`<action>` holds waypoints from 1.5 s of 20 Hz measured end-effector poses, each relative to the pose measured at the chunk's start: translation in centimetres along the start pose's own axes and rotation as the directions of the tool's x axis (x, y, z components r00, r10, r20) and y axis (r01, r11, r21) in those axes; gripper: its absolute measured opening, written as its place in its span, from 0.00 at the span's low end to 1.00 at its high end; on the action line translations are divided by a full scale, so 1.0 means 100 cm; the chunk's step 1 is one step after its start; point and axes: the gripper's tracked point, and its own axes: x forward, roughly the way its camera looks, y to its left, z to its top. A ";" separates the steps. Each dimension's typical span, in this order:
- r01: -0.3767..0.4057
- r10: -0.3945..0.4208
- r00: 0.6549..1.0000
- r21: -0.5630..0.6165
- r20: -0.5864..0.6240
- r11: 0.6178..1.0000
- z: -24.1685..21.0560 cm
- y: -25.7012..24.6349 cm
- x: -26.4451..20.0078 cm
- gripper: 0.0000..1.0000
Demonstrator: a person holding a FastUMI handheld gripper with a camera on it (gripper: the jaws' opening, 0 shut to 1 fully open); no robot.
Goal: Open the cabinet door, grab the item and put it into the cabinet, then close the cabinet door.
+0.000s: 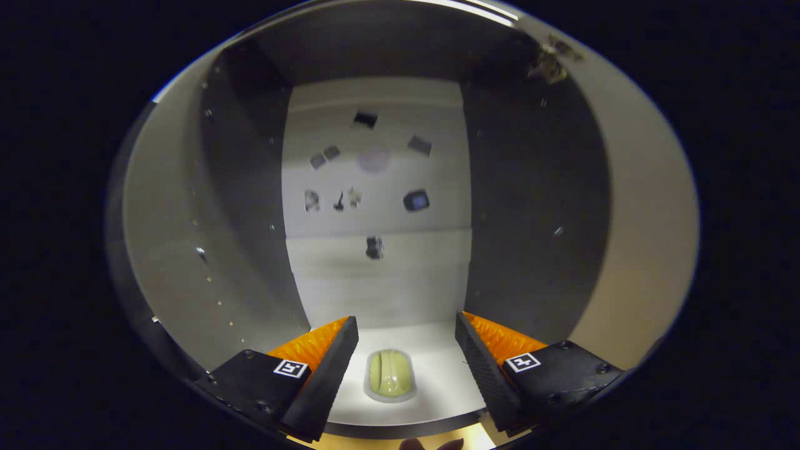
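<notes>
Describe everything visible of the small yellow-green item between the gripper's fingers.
The item is a small, rounded, pale yellow-green object with lengthwise ridges, glossy like plastic or rubber. It lies flat on the cabinet floor near the front edge, ringed by a pale border. It sits between the fingers of the open gripper, with a gap on each side. What it is cannot be told.

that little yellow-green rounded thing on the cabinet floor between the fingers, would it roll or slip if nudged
The yellow-green item looks domed and smooth, so a nudge would probably slide or rock it on the pale cabinet floor rather than roll it far. It seems to sit in a shallow pale base, which may steady it. The gripper is open, its fingers clear of it.
</notes>
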 end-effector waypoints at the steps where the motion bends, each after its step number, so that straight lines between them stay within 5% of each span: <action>1: 0.009 -0.009 0.999 -0.012 0.048 1.000 0.017 -0.004 -0.016 0.98; 7: 0.049 -0.043 0.973 -0.023 0.225 0.999 0.080 -0.030 -0.124 0.99; 20: 0.191 -0.172 0.897 -0.004 0.408 0.982 0.137 -0.121 -0.347 0.97; 26: 0.319 -0.282 0.866 -0.021 0.413 0.948 0.132 -0.190 -0.391 0.97; 30: 0.470 -0.421 0.831 -0.054 0.364 0.881 0.103 -0.262 -0.391 0.97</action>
